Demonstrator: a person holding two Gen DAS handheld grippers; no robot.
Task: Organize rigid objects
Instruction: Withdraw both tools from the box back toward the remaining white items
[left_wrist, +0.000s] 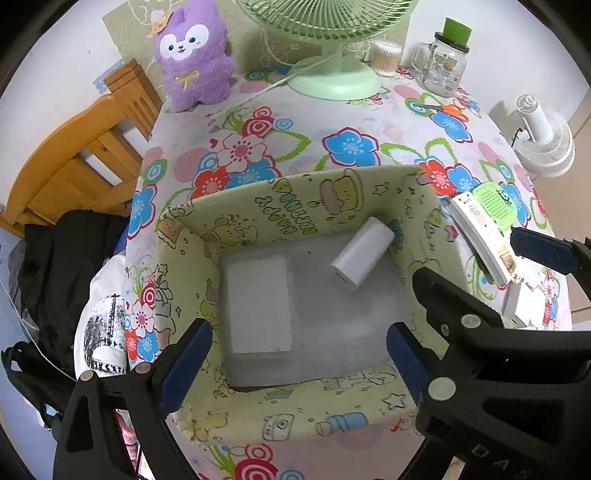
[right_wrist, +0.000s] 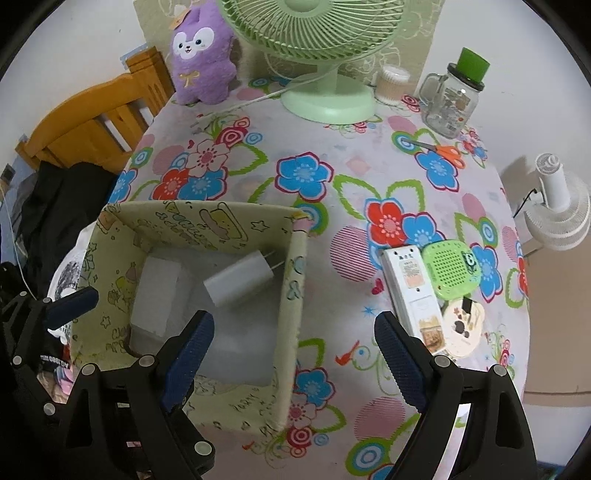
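A cartoon-printed open box (left_wrist: 325, 195) stands on the flowered tablecloth. On its grey floor lie a white rectangular block (left_wrist: 258, 302) and a white plug charger (left_wrist: 362, 258). My left gripper (left_wrist: 295, 365) hangs open above the box's near side, nothing between its blue pads. My right gripper (right_wrist: 293, 358) is open too, over the box's right wall (right_wrist: 291, 314), and holds nothing. The block (right_wrist: 155, 295) and the charger (right_wrist: 240, 280) also show in the right wrist view. Right of the box lie a white remote-like case (right_wrist: 410, 291), a green perforated square (right_wrist: 450, 269) and a cream round item (right_wrist: 463, 328).
At the table's far edge stand a green fan (right_wrist: 325, 96), a purple plush (right_wrist: 203, 62), a swab tub (right_wrist: 393, 85) and a glass jar mug (right_wrist: 450, 103). Orange scissors (right_wrist: 443, 151) lie near the jar. A wooden chair (right_wrist: 92, 125) is left, a white fan (right_wrist: 557, 206) right.
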